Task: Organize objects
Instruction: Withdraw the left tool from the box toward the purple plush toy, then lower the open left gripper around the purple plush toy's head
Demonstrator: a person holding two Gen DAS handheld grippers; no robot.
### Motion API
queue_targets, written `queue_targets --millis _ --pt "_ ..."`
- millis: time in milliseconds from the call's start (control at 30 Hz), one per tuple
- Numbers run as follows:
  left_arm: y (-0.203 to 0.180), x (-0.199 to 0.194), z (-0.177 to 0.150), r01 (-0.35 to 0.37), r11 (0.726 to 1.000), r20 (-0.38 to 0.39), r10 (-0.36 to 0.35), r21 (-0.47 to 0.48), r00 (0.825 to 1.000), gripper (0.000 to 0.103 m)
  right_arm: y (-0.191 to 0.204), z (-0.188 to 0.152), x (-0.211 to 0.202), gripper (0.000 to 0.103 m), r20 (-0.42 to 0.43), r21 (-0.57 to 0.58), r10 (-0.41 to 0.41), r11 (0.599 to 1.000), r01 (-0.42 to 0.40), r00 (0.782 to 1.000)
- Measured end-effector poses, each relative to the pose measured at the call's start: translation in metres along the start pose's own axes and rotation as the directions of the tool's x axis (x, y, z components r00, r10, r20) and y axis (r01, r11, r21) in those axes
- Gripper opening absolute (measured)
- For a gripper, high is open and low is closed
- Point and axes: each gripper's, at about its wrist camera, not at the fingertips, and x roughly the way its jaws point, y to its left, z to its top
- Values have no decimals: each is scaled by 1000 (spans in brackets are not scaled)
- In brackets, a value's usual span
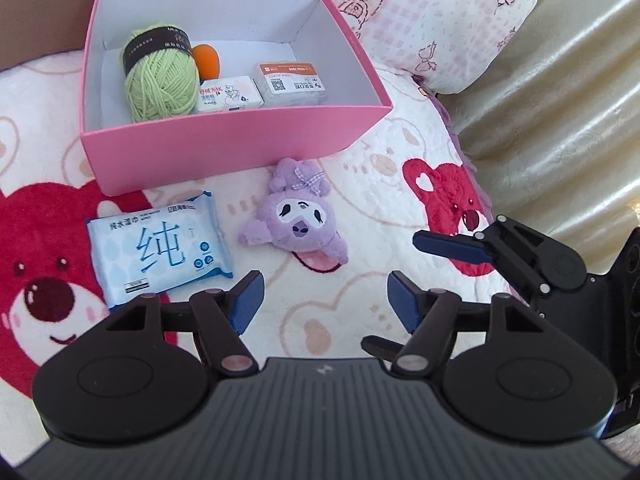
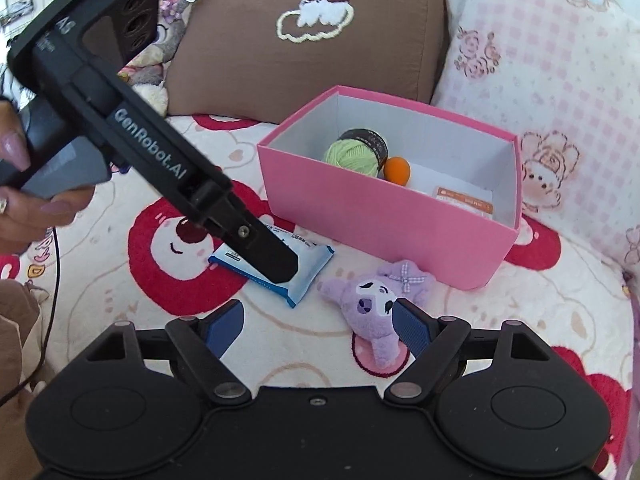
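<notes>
Home bedroom: bear-print blanket (image 1: 400, 208), pillows (image 2: 304, 40), plush toy (image 1: 296, 216).

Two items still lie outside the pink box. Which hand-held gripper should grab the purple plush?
Right. The right hand-held gripper is open, with the purple plush just ahead, against its right finger. The left hand-held gripper hangs over the wet wipes pack.

Bright, even daylight fills both fisheye views, glaring off the glossy gold fabric (image 1: 560, 80) at the right of the left-wrist frame, casting only soft shadows, bending edges strongly, with dark corners and slight blur toward the rims.
</notes>
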Motion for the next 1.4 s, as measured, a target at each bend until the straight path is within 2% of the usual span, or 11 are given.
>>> queue_targets --millis 200,300,500,733,933,967,1067,1133,1233,1300,1400 --pt "15 23 6 -8 1000 -12 8 -30 1000 67 -22 -2 18 85 -4 92 -37 995 37 999" --pt "23 34 9 0 999 -10 -1 -53 1000 67 -33 -8 30 85 -40 119 -50 991 55 998" --pt "31 69 11 20 995 -47 -25 -96 999 67 -38 -23 55 84 -83 94 -92 991 100 992" --pt "28 95 15 22 996 -71 -28 -83 997 67 -43 -40 73 81 -78 94 -67 993 74 995" --pt "33 108 12 38 994 -70 -45 -102 997 67 -53 -48 80 69 -62 137 -61 988 69 996" --pt "33 109 12 42 994 -73 -49 -100 996 67 -54 -48 80 64 -56 139 -61 988 68 997" --pt "25 113 14 33 999 -79 -35 -38 996 68 -61 -48 82 58 -31 155 -59 986 63 998" --pt "24 115 16 36 999 -84 -38 -31 996 69 -67 -48 86 54 -37 175 -68 982 73 997" --pt "25 116 18 43 998 -83 -46 -42 995 69 -70 -50 89 42 -40 195 -42 980 49 998" --pt "25 118 17 40 998 -84 -44 -43 995 69 -70 -51 89 22 -42 206 -13 978 22 999" --pt "29 119 14 37 998 -89 -42 -58 995 69 -64 -51 88 20 -42 191 2 982 7 999"
